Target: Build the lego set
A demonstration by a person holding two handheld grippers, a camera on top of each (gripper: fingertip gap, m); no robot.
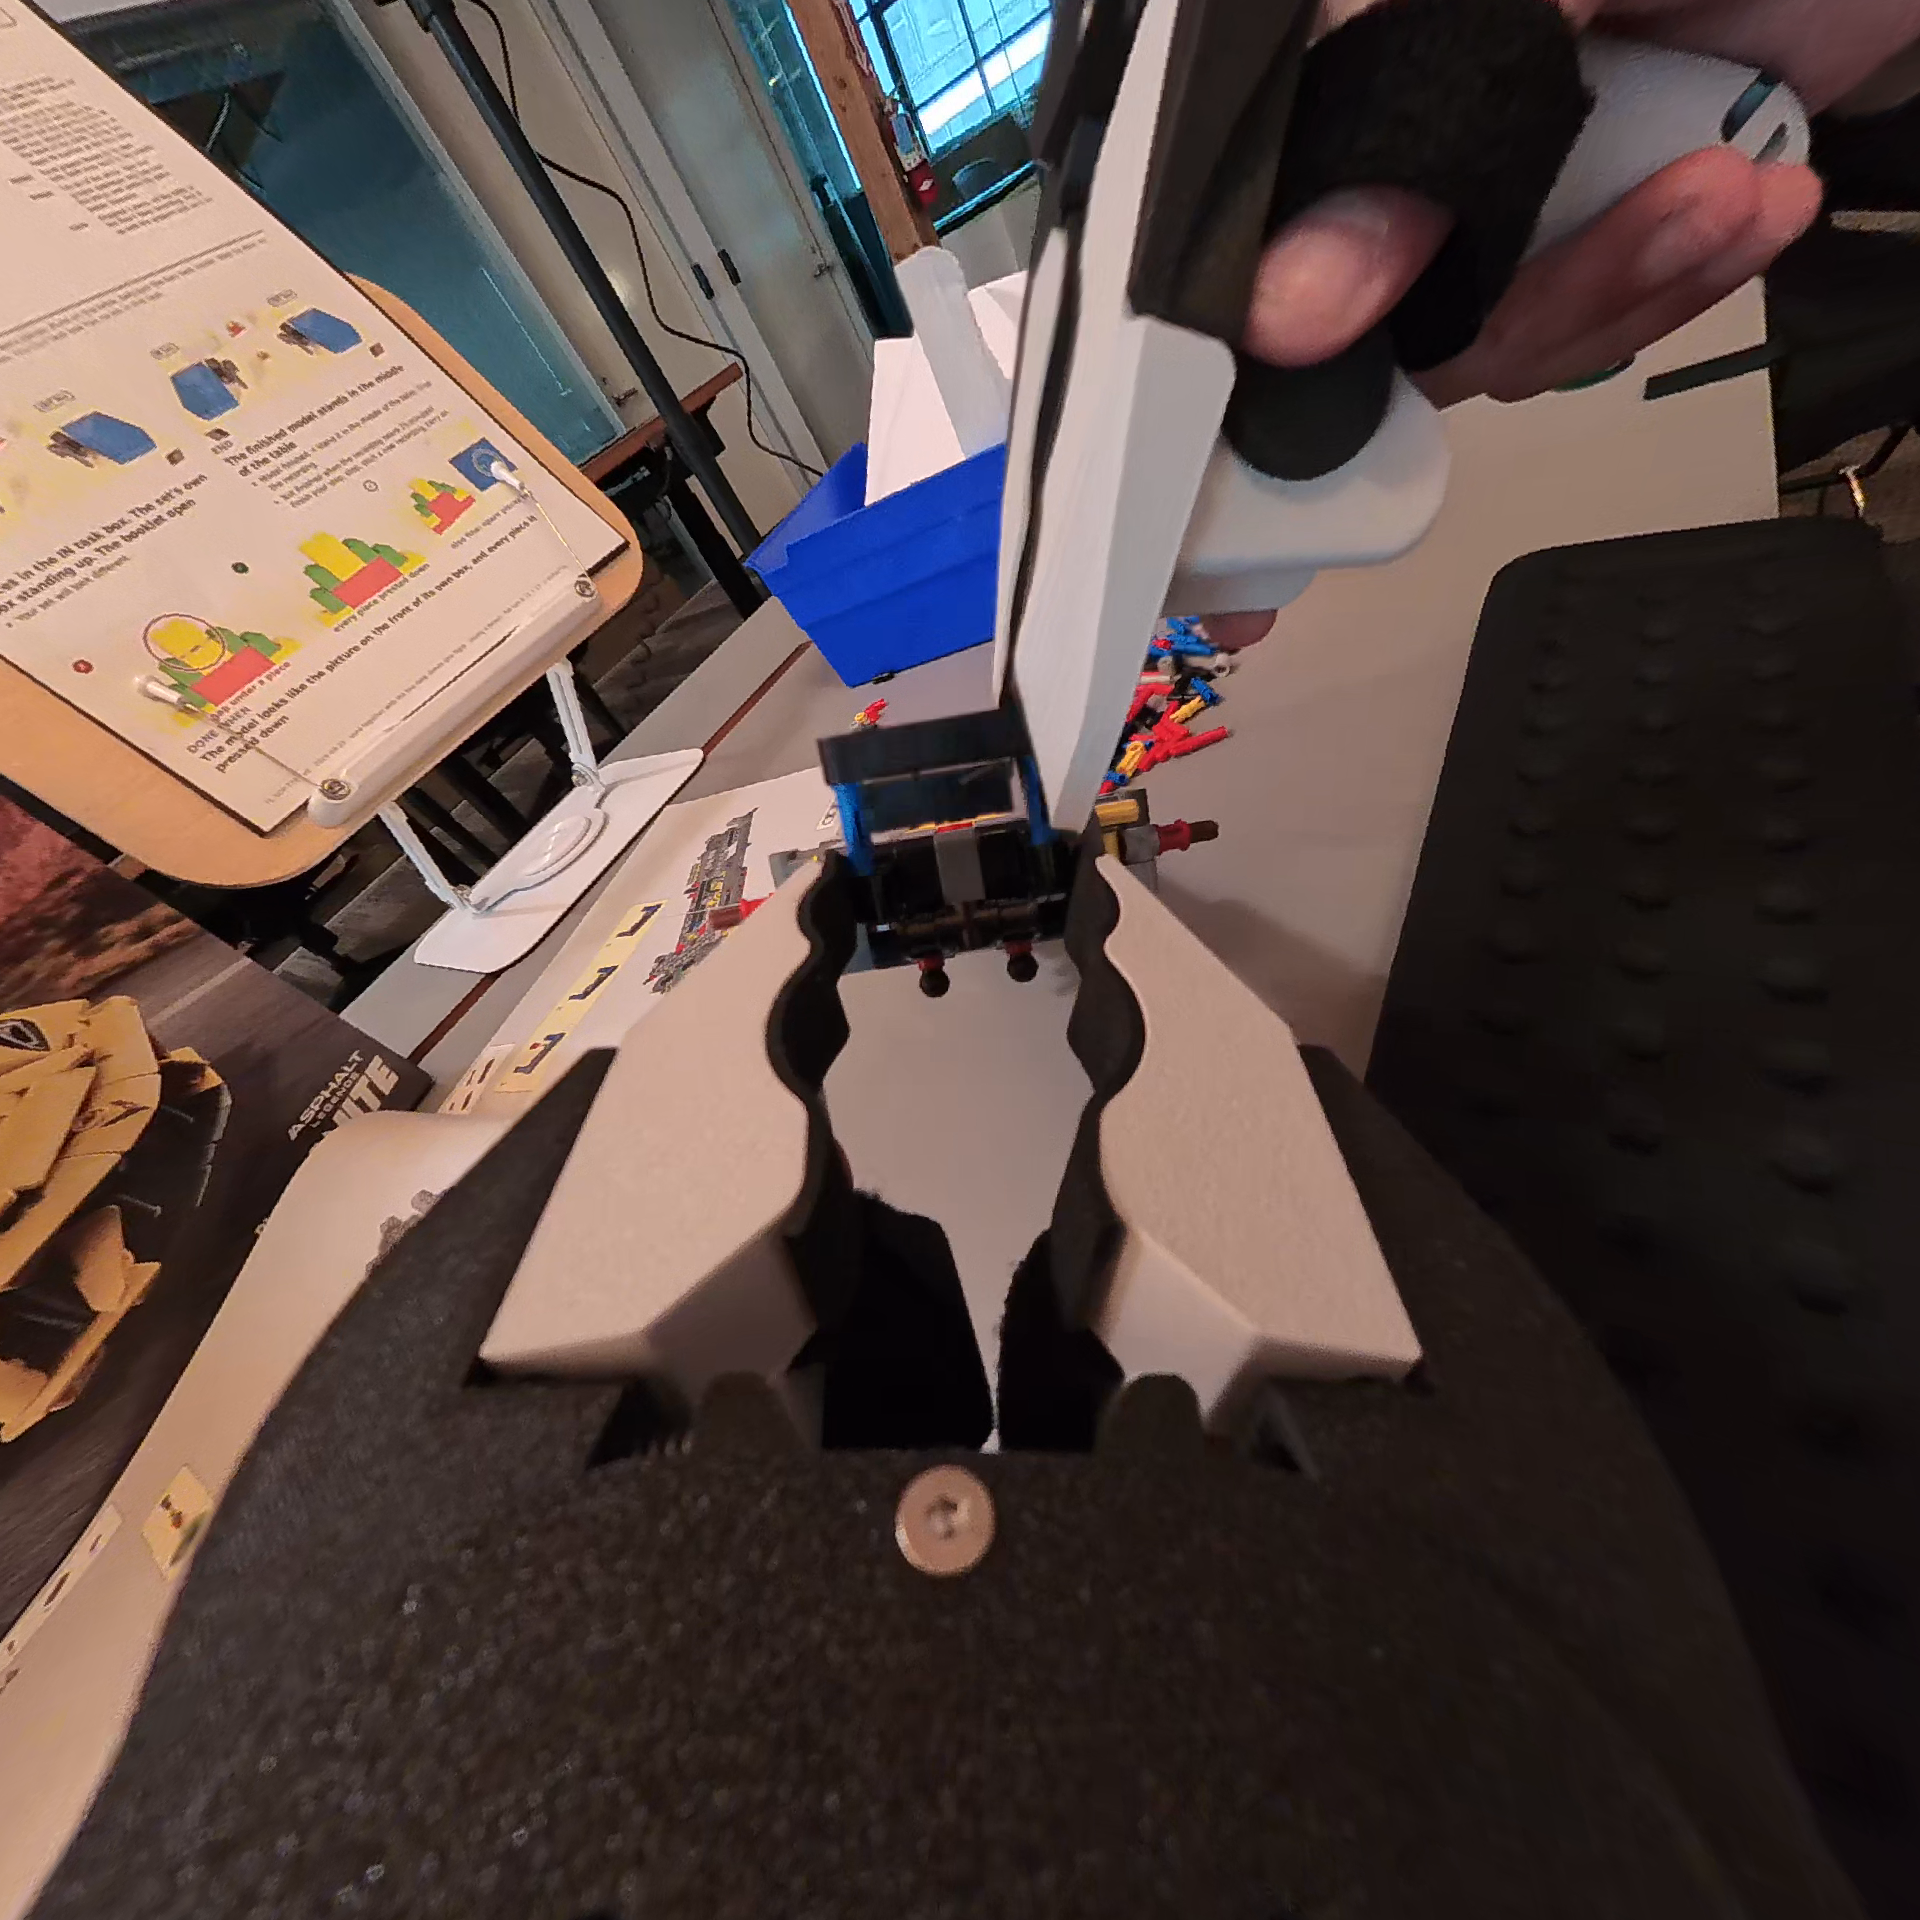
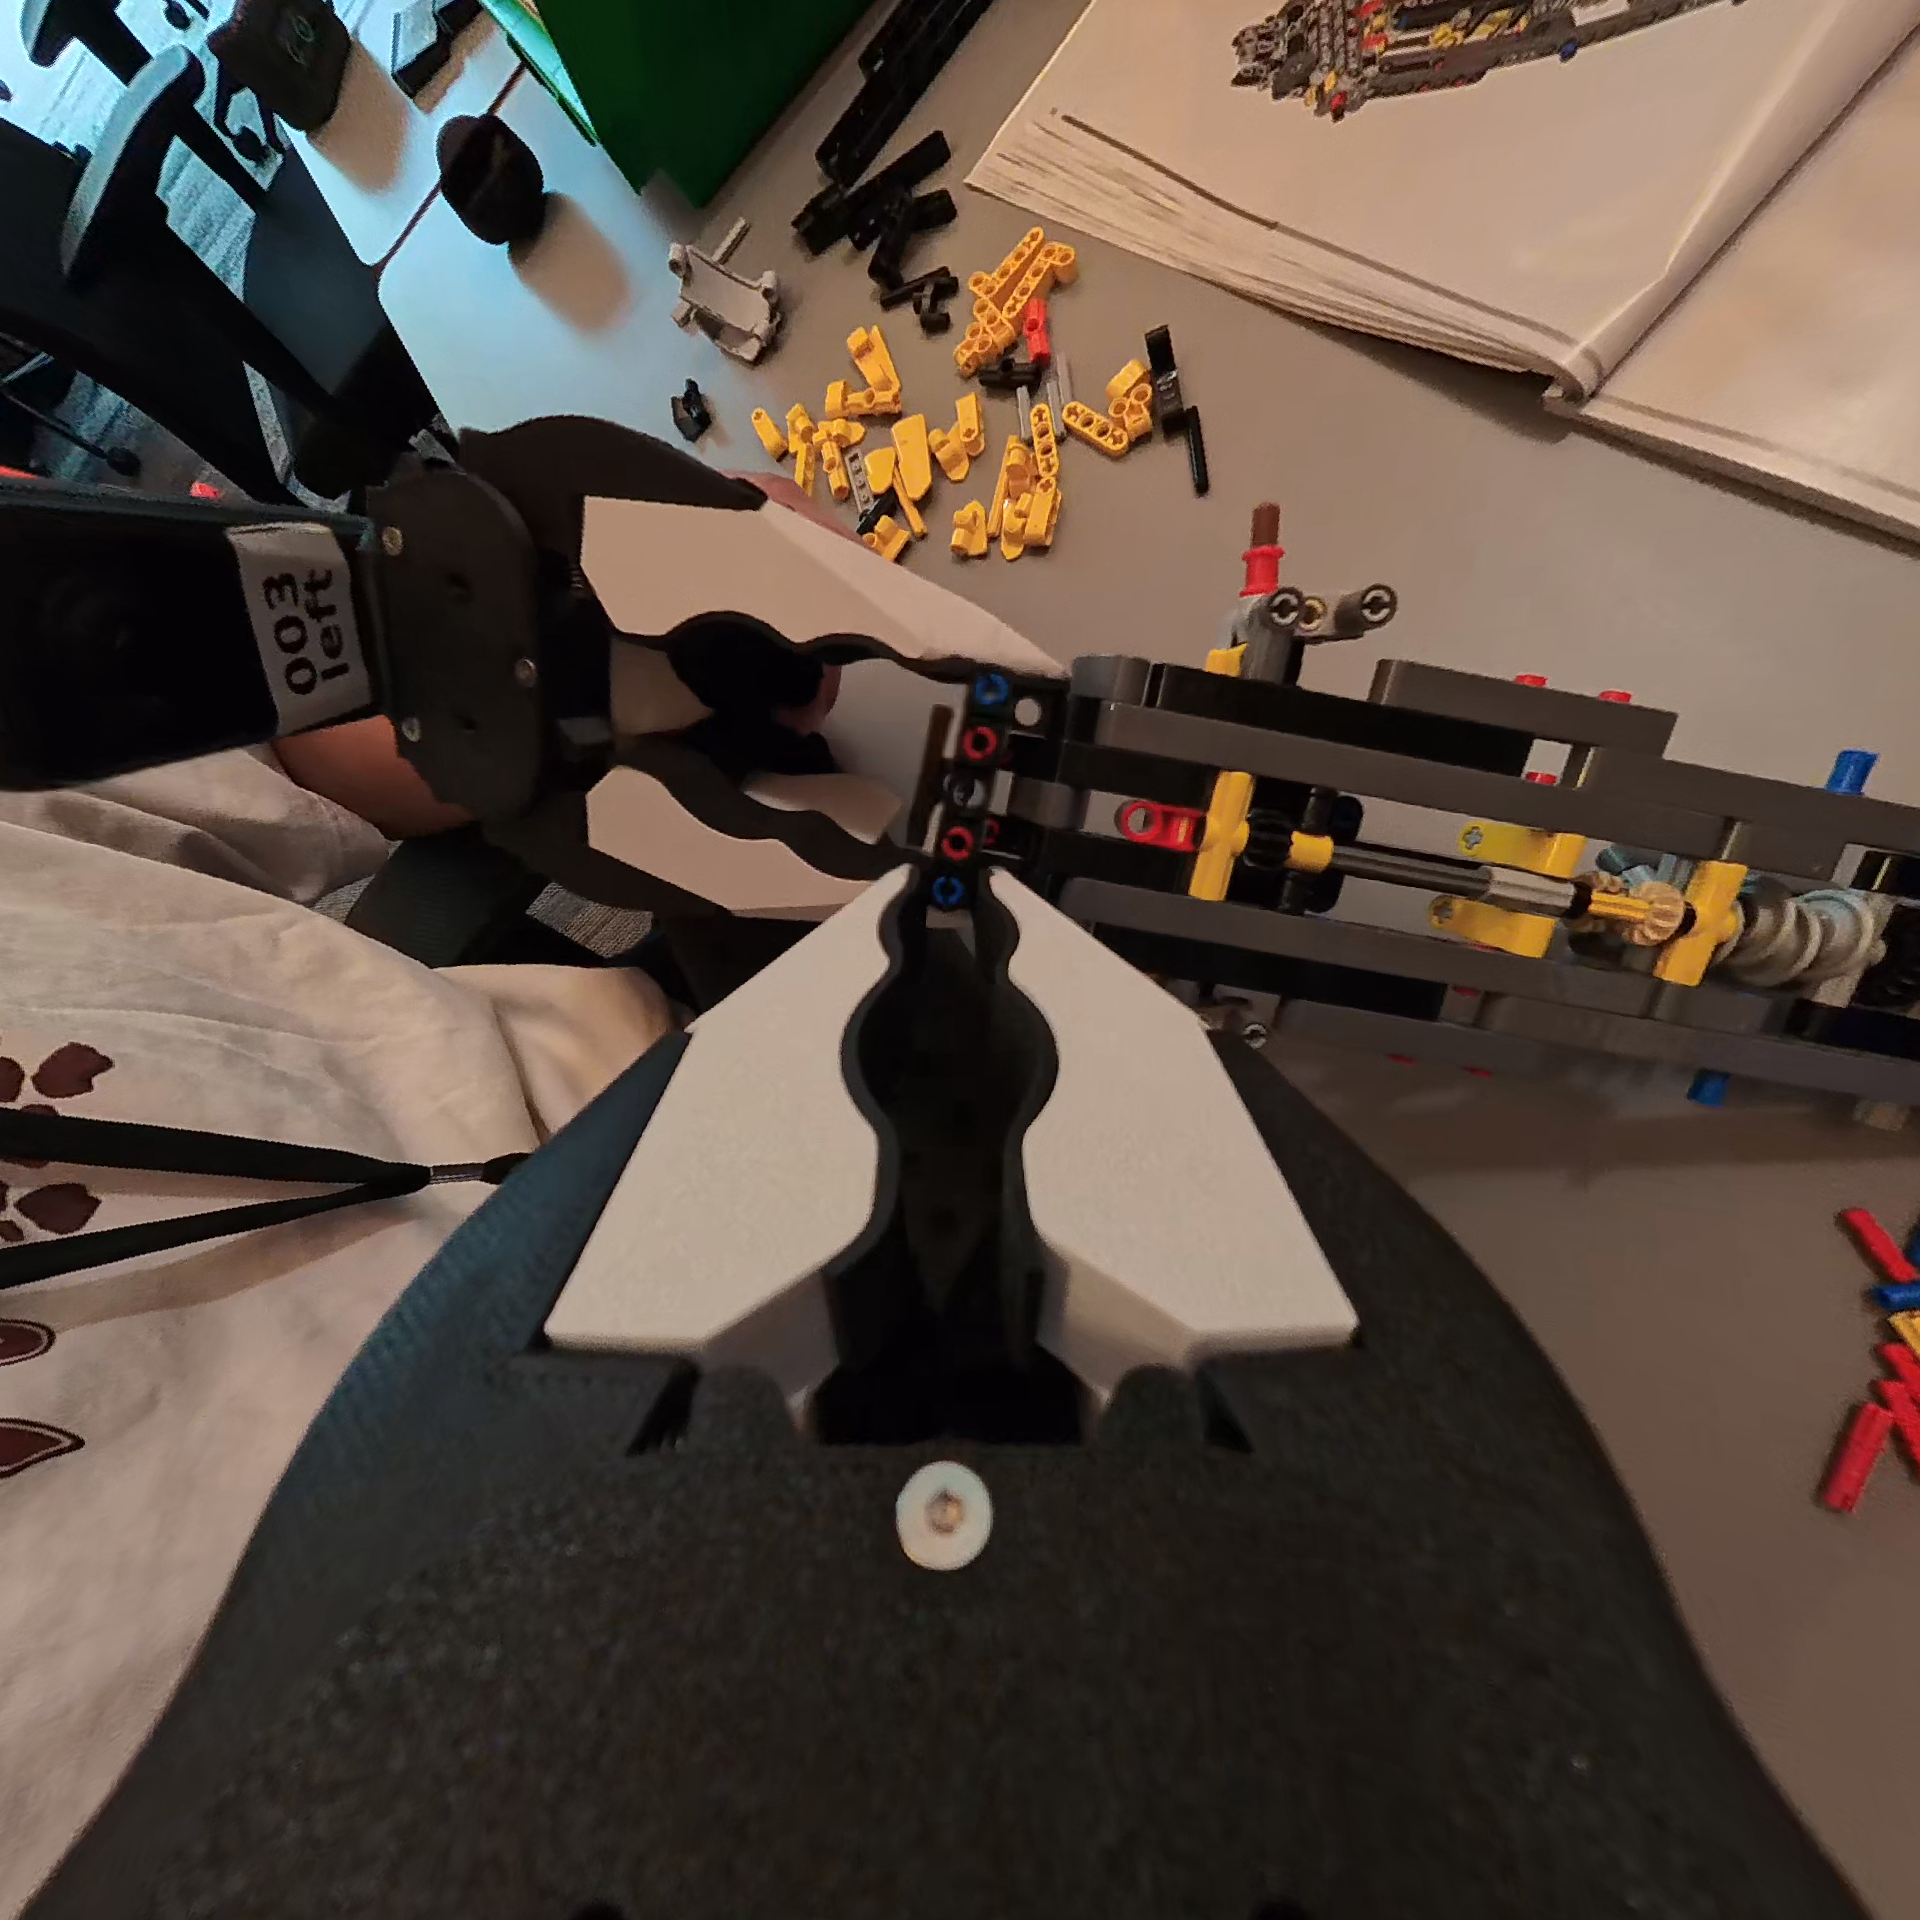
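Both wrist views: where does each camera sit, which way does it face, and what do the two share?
Left wrist view: on the left gripper, looking level along the table at the end of the lego chassis; a hand shows holding the right gripper.
Right wrist view: on the right gripper, looking down at the chassis side; the left gripper enters from the left.
Shared: chassis, instruction booklet, both grippers.

The right gripper [image 2: 951, 883] pinches a thin black beam [image 2: 948, 1039] at the near end of a long dark lego chassis [image 2: 1351, 821] on a grey table [image 2: 1558, 1299]. The left gripper [image 2: 883, 727] holds that same end. Loose yellow pieces [image 2: 935, 436] lie beyond, near an open instruction booklet [image 2: 1507, 208].
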